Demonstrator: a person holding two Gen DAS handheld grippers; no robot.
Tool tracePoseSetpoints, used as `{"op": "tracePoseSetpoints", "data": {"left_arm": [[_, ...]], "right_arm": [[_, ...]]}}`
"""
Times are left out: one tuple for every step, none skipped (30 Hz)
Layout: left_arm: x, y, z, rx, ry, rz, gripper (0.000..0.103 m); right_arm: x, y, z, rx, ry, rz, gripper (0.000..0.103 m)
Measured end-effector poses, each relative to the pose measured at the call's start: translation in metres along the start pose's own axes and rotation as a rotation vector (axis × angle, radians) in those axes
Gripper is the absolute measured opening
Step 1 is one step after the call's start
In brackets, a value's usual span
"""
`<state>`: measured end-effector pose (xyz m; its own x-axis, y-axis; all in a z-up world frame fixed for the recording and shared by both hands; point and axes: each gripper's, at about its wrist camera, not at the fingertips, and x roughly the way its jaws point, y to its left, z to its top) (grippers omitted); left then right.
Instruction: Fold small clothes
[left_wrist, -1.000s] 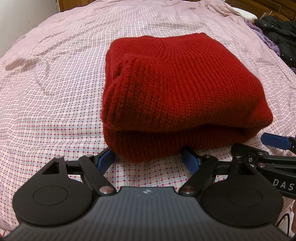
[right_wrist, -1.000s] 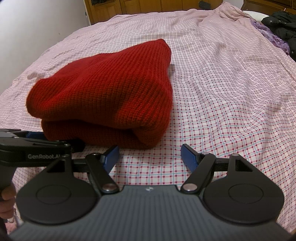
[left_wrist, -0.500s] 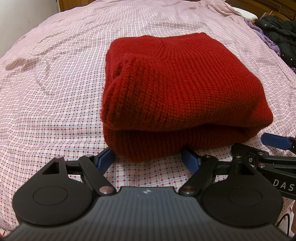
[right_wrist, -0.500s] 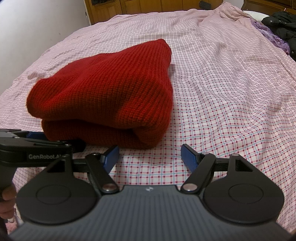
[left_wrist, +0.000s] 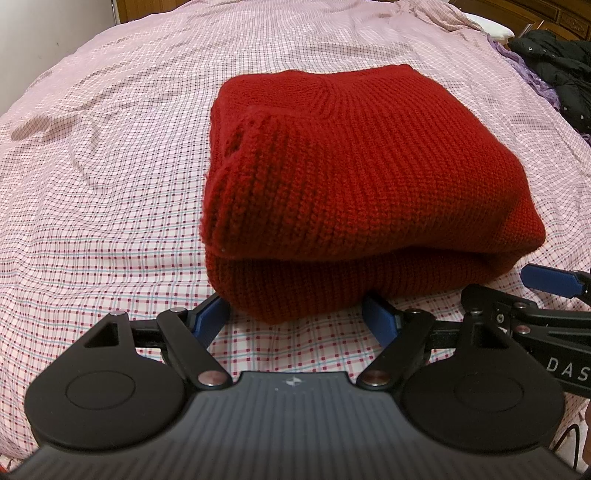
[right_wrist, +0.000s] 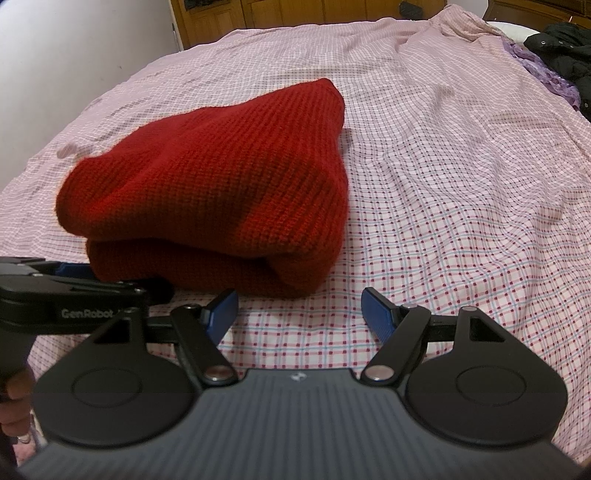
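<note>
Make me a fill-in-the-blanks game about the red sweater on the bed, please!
1. The knitted sweater is the colour ____.
2. The sweater lies ____ in layers on the checked bedsheet.
3. The left gripper has its jaws ____, with nothing pinched between its blue pads.
4. The right gripper holds ____ between its pads.

Missing words: red; folded; open; nothing

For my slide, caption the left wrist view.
Folded red sweater on checked bedsheet, open left gripper just before it.
</note>
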<state>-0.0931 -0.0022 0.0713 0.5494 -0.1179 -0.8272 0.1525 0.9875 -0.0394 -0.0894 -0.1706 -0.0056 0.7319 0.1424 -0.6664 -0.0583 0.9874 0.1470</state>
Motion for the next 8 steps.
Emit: {"op": "tracePoseSetpoints", "data": {"left_arm": [[0.0,0.0,0.0,0.001,0.0,0.0,0.084],[0.0001,0.0002,-0.0003,0.001,0.0,0.0,0.084],[0.0,-0.0002,0.0001,0.0,0.0,0.0,0.084],[0.0,-0.0003,0.0001,0.0,0.0,0.0,0.084],[0.0,-0.0003,-0.0001,-0.001,0.0,0.0,0.084],[0.0,-0.0004,-0.0001,-0.001,0.0,0.0,0.084],[0.0,-0.0004,-0.0001,-0.001,0.0,0.0,0.084],[0.0,-0.0003,-0.0002,0.0,0.001,0.0,0.084]], "right_arm": [[0.0,0.0005,0.0002,-0.001,0.0,0.0,0.075],[0.0,0.0008,0.0003,-0.002,0.0,0.0,0.075],[0.0,0.0012,0.0003,-0.002,0.0,0.0,0.075],[-0.0002,0.0012,0.0003,-0.002,0.0,0.001,0.075],[-0.0003,0.0012,0.0002,-0.002,0.0,0.001,0.075],[-0.0003,0.0016,0.0002,-0.002,0.0,0.001,0.075],[-0.0005,0.0017,0.0004,-0.002,0.0,0.001,0.075],[-0.0004,0.0018,0.0003,-0.002,-0.001,0.002,0.075]]}}
